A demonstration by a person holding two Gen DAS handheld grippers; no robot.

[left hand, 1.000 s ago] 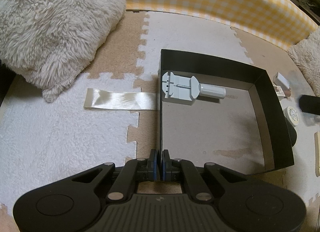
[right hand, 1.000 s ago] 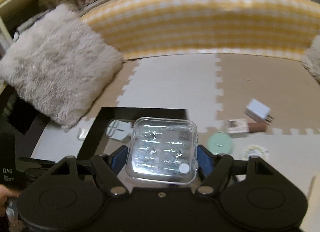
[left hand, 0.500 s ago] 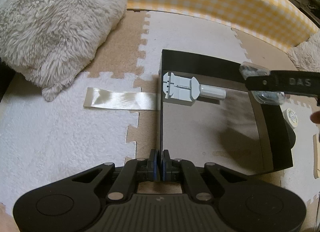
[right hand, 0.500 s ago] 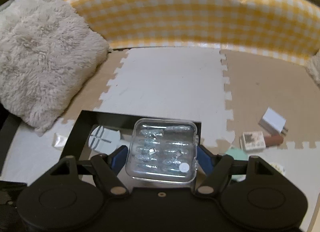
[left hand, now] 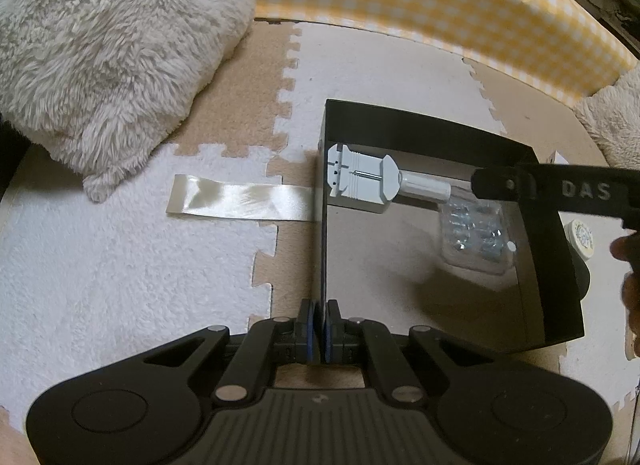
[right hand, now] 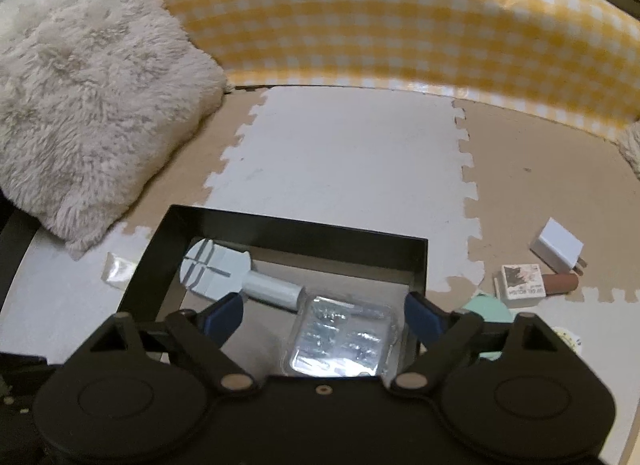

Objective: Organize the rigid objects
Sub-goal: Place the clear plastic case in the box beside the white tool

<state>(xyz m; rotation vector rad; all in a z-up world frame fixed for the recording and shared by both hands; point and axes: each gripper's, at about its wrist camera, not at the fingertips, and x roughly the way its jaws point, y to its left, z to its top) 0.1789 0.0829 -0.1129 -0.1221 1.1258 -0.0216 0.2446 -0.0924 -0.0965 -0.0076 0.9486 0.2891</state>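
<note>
Clear case lying in the black box (right hand: 288, 225), released beneath the right claw (right hand: 320, 317).

Blue pads spread wide, just opened — clear plastic case (right hand: 344, 337) below and between them, untouched, resting on the box floor beside the pale blue tool (right hand: 224, 269). Left claw (left hand: 319, 329) pinched together on the box's near wall. White charger (right hand: 558, 245) and small carton (right hand: 522, 281) off to the right claw's right, on the foam mat (right hand: 340, 169).

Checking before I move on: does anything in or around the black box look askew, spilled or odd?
Nothing spilled or damaged. The clear case lies flat in the black box beside the grey tool. One oddity: a shiny ribbon strip runs up to the box's outer wall.
</note>
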